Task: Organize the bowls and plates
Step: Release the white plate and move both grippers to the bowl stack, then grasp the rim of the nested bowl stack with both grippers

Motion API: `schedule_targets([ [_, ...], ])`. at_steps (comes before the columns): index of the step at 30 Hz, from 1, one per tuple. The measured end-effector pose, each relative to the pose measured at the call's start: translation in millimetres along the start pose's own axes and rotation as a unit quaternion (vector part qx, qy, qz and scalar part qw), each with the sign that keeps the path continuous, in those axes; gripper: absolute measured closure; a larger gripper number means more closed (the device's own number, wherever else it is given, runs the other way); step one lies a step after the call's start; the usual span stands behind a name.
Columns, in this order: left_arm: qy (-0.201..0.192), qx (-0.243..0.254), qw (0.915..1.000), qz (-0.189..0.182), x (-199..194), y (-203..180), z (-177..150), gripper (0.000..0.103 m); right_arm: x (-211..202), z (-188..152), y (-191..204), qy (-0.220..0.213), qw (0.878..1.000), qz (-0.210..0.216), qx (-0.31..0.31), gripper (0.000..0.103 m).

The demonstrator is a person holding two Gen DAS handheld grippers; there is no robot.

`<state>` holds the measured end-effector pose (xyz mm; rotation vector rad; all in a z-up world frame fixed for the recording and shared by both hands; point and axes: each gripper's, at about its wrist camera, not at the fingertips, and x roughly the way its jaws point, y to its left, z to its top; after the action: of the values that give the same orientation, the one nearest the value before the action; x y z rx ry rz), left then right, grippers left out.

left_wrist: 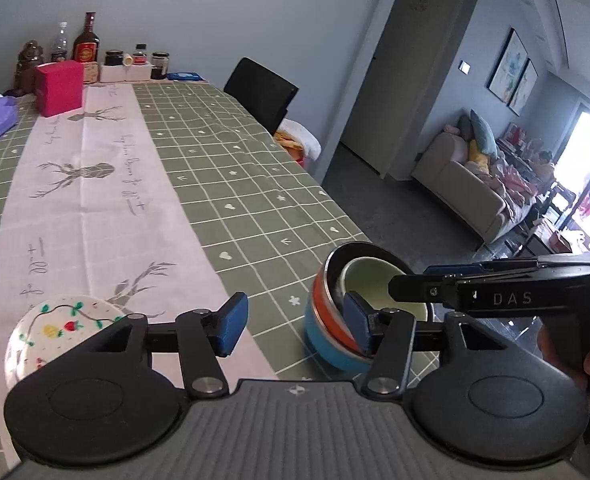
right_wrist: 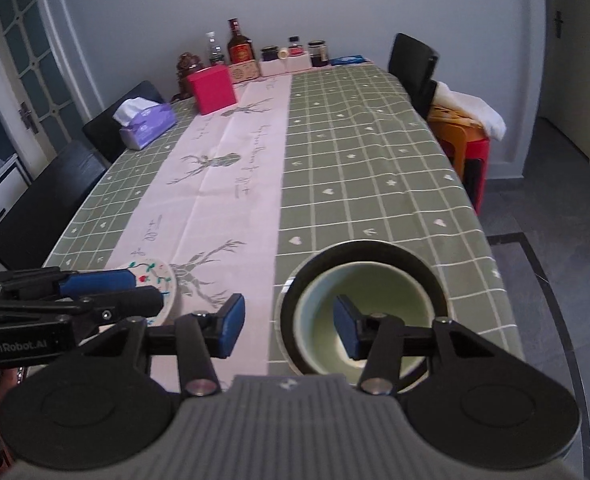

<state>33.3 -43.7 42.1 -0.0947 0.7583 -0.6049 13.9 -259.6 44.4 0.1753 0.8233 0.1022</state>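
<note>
In the left wrist view, the left claw (left_wrist: 293, 326) is hanging low over the surface (left_wrist: 255, 168) with its blue pads spread wide and nothing between them. A painted plate (left_wrist: 59, 324), white with red, yellow and green decoration, is lying at the lower left of the frame on the pale deer-print runner (left_wrist: 107, 200), partly hidden behind the claw's body. At the lower right of centre a stack of bowls (left_wrist: 335, 320) is sitting on the green checked cloth near the surface's edge: a blue bowl at the bottom, an orange one in it, a dark-rimmed one above, and a pale green bowl (left_wrist: 375, 284) nested innermost. The right claw (left_wrist: 411, 276) is reaching in from the right edge of the frame, its fingers lying over the green bowl.

In the right wrist view, the right claw (right_wrist: 289, 326) is also released, pads well apart, gripping nothing. Its right pad is showing in front of the green bowl (right_wrist: 335, 320), which is sitting inside the dark-rimmed bowl (right_wrist: 375, 248) at lower centre-right. The painted plate (right_wrist: 167, 280) is lying at lower left, with the left claw (right_wrist: 147, 288) crossing in front of it. At the far end, top centre of the frame, a red box (right_wrist: 213, 88), a tissue pack (right_wrist: 147, 124) and bottles (right_wrist: 239, 46) are standing.
</note>
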Motion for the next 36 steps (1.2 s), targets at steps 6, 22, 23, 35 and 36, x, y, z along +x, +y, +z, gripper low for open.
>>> schedule_targets([
  [6, 0.071, -0.037, 0.9957, -0.045, 50.3, -0.1, 10.7, 0.022, 9.4, 7.4, -62.0, 0.056, 0.994, -0.038, 0.086, 0.023],
  [22, 0.174, -0.099, 0.9754, -0.093, 123.7, 21.5, 15.7, 0.021, 81.5, -17.5, -120.3, 0.197, 0.952, 0.033, 0.232, 0.018],
  [23, 0.175, -0.098, 0.9755, -0.091, 126.2, 21.1, 15.6, 0.021, 83.6, -17.9, -120.1, 0.198, 0.951, 0.038, 0.235, 0.018],
  [35, 0.213, -0.12, 0.9655, -0.09, 154.1, 26.0, 11.8, 0.038, 97.7, -15.0, -120.7, 0.192, 0.946, 0.063, 0.252, 0.038],
  [36, 0.215, -0.117, 0.9655, -0.088, 154.7, 25.1, 13.0, 0.039, 98.4, -14.2, -120.8, 0.192, 0.947, 0.063, 0.25, 0.038],
])
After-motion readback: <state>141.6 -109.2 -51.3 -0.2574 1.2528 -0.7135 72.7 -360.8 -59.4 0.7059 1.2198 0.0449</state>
